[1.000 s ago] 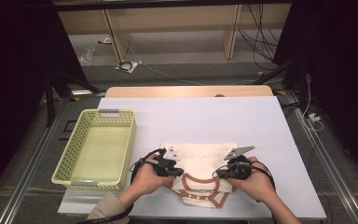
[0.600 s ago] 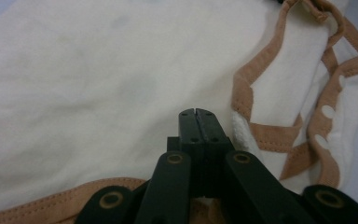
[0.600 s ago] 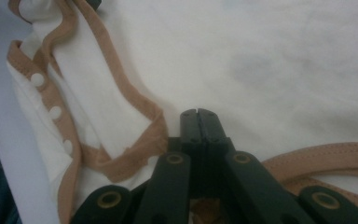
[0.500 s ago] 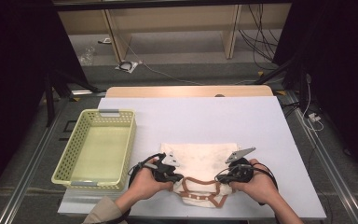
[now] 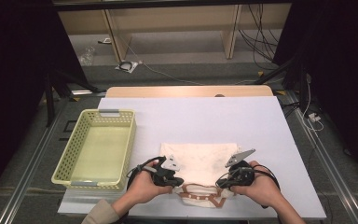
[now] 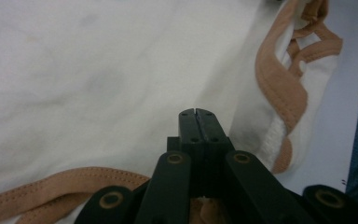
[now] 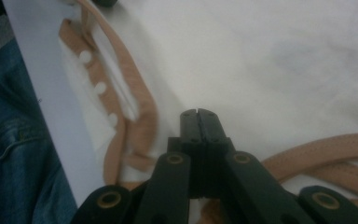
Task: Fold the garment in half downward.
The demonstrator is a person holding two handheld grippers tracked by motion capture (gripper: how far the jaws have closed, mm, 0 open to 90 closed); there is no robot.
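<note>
We hold the cream garment (image 5: pixel 200 161) at the desk's (image 5: pixel 261 126) near edge — left tool (image 5: pixel 173 181) and right tool (image 5: pixel 223 183) both closed, each seemingly pinching cloth near the tan-trimmed neckline (image 5: pixel 200 199). Folding looks barely begun; the yellow basket (image 5: pixel 98 140) just left stands empty. Open desk lies beyond and right — little room toward us.

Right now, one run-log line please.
left tool: shut on garment | right tool: shut on garment | basket: left of it
</note>
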